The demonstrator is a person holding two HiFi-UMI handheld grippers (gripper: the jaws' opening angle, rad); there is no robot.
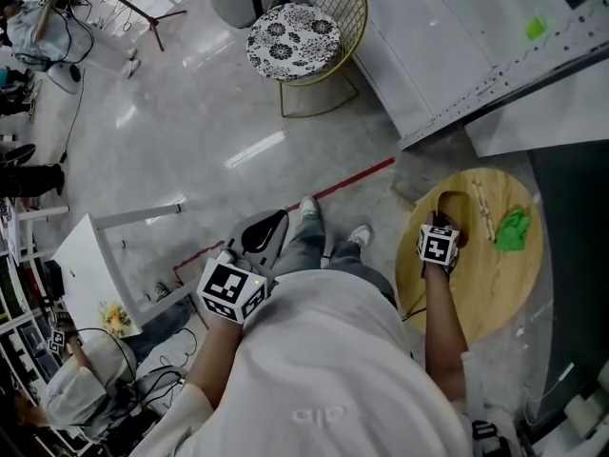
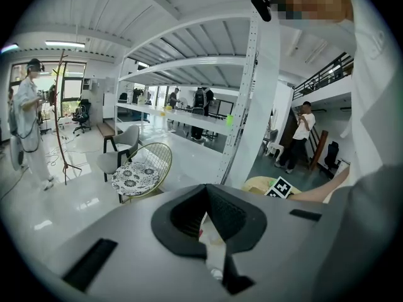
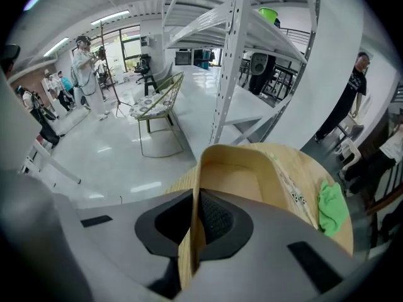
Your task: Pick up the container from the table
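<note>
A shallow light-wood container [image 1: 459,209] stands on the round wooden table [image 1: 495,298] at the right of the head view. My right gripper [image 1: 447,222] reaches down onto its near side. In the right gripper view the container [image 3: 234,176] fills the middle, and my right gripper [image 3: 192,231] is shut on its near wall, one pad inside and one outside. My left gripper [image 1: 262,233] hangs over the floor, left of the person's legs and far from the table. In its own view my left gripper [image 2: 208,231] is shut on a small white strip-like thing [image 2: 213,247].
A green cloth [image 1: 514,228] and a thin printed strip [image 1: 482,208] lie on the table beside the container. A wire chair with a patterned cushion [image 1: 300,41] and a white metal shelf [image 1: 457,55] stand beyond. A small white table [image 1: 90,265] stands at the left. People stand farther off.
</note>
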